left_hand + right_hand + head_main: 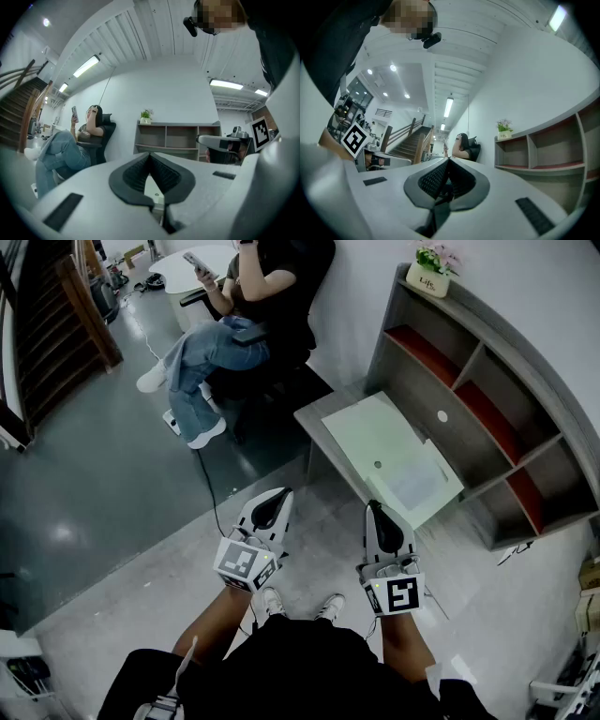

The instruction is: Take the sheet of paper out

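A white sheet of paper (413, 479) lies on the pale green desk top (361, 430), near its front right corner. Both grippers hang in front of the desk, short of its edge. My left gripper (277, 495) is shut with nothing in it, its jaws meeting at the tip (150, 154). My right gripper (375, 506) is also shut and empty (448, 159), just off the desk's near corner. Through the left gripper's jaws a strip of the desk top (152, 187) shows.
A grey shelf unit (487, 399) with red-backed compartments stands behind the desk, with a potted plant (431, 270) on top. A person sits in a black chair (281, 324) to the left, holding a phone. A cable (208, 493) runs across the floor.
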`<state>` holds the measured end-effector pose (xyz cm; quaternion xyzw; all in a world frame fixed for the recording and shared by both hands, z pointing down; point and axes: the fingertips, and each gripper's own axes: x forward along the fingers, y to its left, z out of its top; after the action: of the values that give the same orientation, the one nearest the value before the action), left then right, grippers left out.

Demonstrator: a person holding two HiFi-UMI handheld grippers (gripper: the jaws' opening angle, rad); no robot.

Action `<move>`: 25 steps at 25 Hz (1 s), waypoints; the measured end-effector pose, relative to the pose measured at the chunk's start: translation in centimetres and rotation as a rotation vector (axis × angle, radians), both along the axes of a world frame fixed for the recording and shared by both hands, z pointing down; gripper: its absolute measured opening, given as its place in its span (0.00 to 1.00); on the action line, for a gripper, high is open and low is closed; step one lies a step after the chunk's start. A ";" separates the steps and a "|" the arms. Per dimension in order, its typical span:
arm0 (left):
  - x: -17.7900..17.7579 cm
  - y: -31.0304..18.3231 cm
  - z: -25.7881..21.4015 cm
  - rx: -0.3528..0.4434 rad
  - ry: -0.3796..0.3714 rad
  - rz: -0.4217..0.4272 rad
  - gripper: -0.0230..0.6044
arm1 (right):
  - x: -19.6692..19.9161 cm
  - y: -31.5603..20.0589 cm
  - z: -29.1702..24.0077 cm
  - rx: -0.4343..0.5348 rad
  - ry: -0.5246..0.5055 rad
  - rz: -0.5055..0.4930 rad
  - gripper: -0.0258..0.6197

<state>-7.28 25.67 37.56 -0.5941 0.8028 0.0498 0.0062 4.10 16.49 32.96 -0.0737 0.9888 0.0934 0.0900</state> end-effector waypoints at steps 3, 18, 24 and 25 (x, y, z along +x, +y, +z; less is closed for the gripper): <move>-0.2 0.4 0.3 -0.013 -0.007 -0.002 0.05 | -0.4 0.3 0.0 0.000 0.011 -0.009 0.07; -1.0 3.5 -0.2 0.020 -0.011 0.019 0.05 | -1.7 3.6 -0.2 -0.026 0.004 -0.006 0.07; -1.9 4.8 0.7 0.022 0.033 0.060 0.05 | -2.4 5.1 0.9 -0.039 0.031 0.035 0.07; -2.1 4.9 0.5 0.026 0.028 0.069 0.05 | -2.5 5.2 1.0 -0.041 0.031 0.046 0.07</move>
<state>-9.35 30.57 38.09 -0.6207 0.7810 0.0687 0.0008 1.60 21.65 33.98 -0.0967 0.9898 0.0763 0.0711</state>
